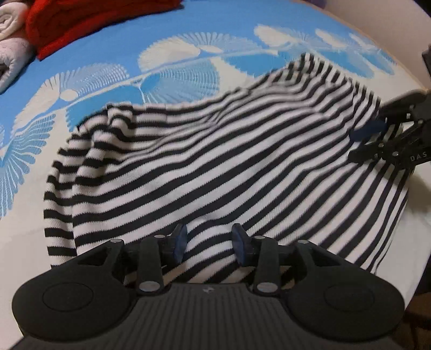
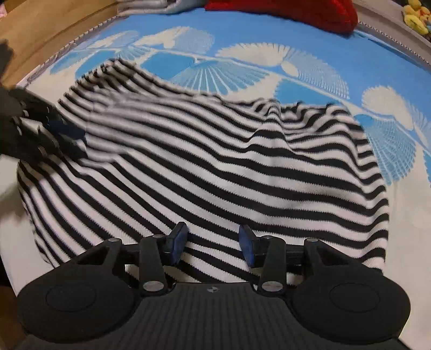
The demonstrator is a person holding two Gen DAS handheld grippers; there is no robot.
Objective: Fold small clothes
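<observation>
A black-and-white striped garment (image 1: 215,167) lies rumpled on a bed cover (image 1: 175,40) printed blue and white. The left gripper (image 1: 209,243) hangs over its near edge, fingers (image 1: 180,242) parted, cloth below and between them but not pinched. The right gripper (image 2: 212,243) stands likewise released above the striped knit, just beside the other. A red cloth (image 2: 296,10) lies at the far side.

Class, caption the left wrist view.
Open left gripper over a striped garment on a blue patterned bedspread.
</observation>
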